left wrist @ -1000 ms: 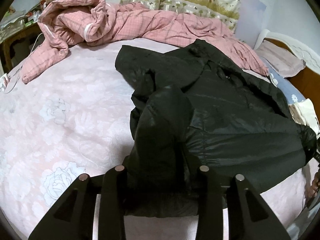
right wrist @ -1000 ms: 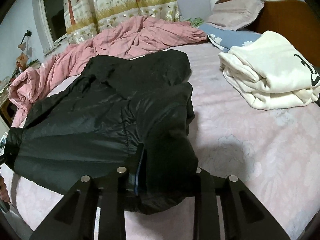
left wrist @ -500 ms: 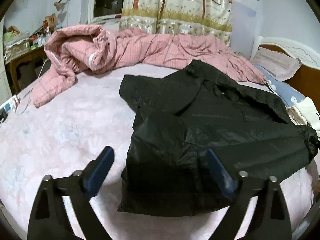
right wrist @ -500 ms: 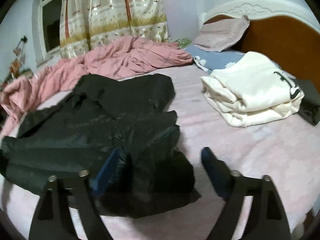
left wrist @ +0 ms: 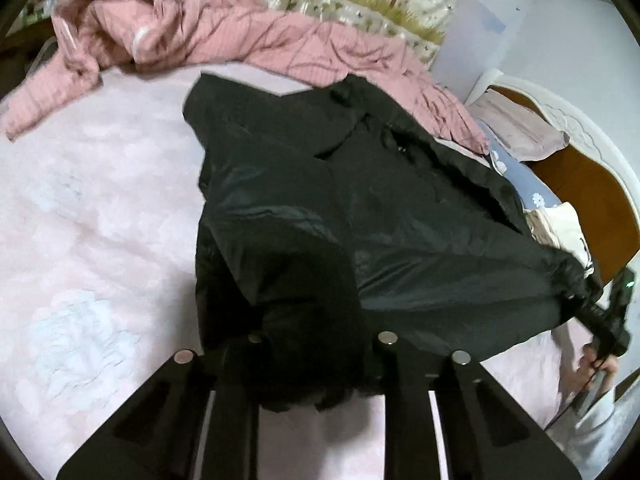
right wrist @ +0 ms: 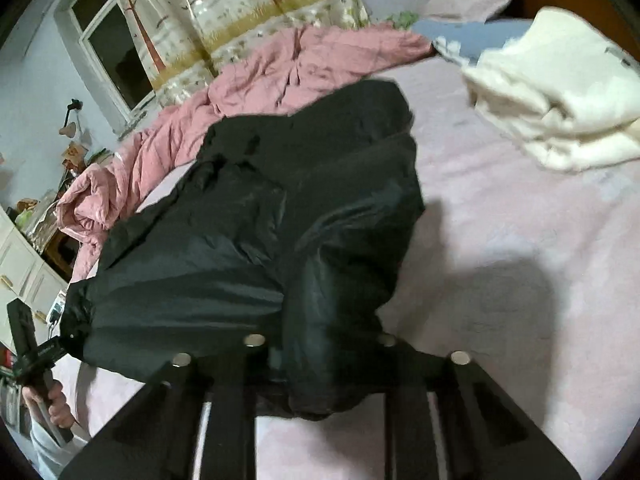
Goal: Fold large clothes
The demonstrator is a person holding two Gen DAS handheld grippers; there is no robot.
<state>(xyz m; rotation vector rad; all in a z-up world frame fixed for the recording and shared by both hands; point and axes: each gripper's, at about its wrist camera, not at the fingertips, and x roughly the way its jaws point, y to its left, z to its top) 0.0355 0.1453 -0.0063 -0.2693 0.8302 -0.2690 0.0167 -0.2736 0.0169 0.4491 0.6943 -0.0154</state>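
Mid-fold: black jacket [left wrist: 360,208] sleeves in, hem fold pending.
Left gripper [left wrist: 316,344] and right gripper [right wrist: 320,344] just closed, each pinching a hem corner.

Black hand-held gripper [left wrist: 316,364], 4 silver studs (round), pale grey sleeve [left wrist: 592,420]

jacket [left wrist: 360,208]: glossy black
quilt [left wrist: 224,36]: pink check
bedsheet [left wrist: 100,220]: pale pink, white roses
folded garment [right wrist: 560,92]: cream

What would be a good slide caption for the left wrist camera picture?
Left gripper shut on a corner of the black jacket spread over a pink bedsheet, pink quilt bunched behind.
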